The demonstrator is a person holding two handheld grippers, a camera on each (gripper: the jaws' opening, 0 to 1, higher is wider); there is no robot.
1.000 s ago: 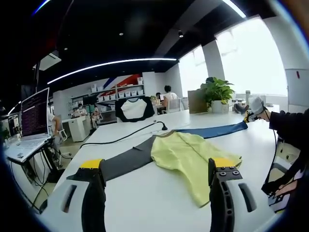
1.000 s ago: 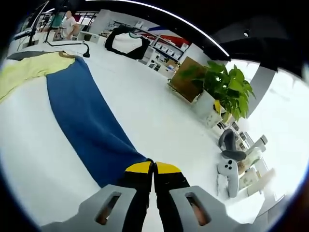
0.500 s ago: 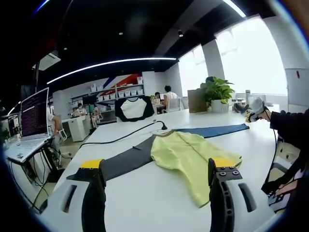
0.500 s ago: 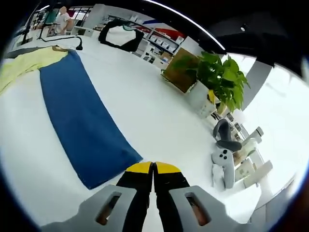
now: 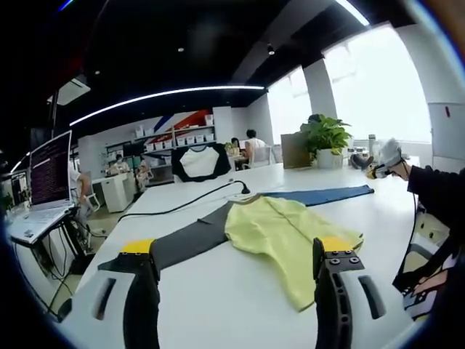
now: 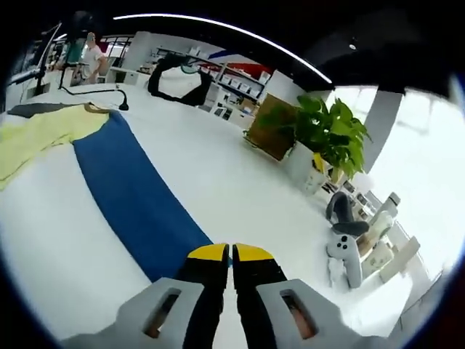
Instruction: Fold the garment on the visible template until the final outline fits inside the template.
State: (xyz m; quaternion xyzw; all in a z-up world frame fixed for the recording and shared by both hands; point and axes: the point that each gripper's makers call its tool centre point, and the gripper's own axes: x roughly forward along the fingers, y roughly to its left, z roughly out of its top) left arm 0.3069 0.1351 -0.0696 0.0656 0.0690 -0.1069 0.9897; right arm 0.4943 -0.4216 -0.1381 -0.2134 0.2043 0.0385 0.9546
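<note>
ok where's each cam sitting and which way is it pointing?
Left gripper view: rides the left gripper, jaws wide apart, looking across the white table at the yellow shirt; the person's dark sleeve shows at right.
Right gripper view: rides the right gripper, jaws together at the blue sleeve end, facing along it toward the shirt.
Shared: shirt, blue sleeve, potted plant.

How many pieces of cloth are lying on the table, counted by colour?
Yellow: 1, the shirt
Blue: 1, a long strip
Dark grey: 1, a strip
Total: 3
</note>
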